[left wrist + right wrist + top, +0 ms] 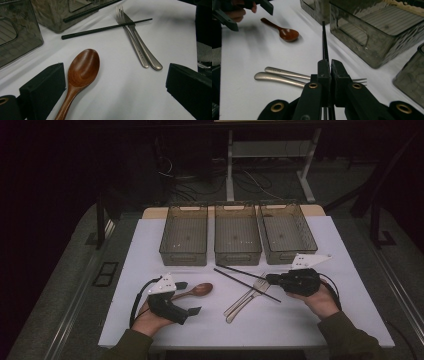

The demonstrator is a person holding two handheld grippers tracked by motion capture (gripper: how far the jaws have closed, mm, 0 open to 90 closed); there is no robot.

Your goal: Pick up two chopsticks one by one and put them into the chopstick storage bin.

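Item: right gripper (329, 72), lower centre of its own view, jaws pinched narrow on one black chopstick (324, 40), which ran up the frame from between the pads toward the bins; in the high view the same gripper (272, 279) sat right of centre, the held chopstick (240, 272) reaching up-left to end just before the middle bin (237, 255). Second chopstick (250, 286): lying on the white table (310, 320), crossing the tines of the fork (252, 292) and the knife (240, 306) laid just beside it. Left gripper (187, 297), lower left of the high view, jaws wide and holding nothing; the wooden spoon (81, 72) lay between them in its own view, its neck close against the left pad, ungripped. Three smoked plastic bins, left (183, 255), middle and right (292, 252), in a row across the upper table, apparently empty. Handling note, as a judgement: the stick seemed held near one end, so it would be best kept level and pinched firmly, carried tip-first over a bin rim and lowered inside before release, lest it pivot or roll. Obscured: the pinched end of the stick behind the pads; the spoon handle cut off at the lower edge; bin floors dim, small specks unreadable
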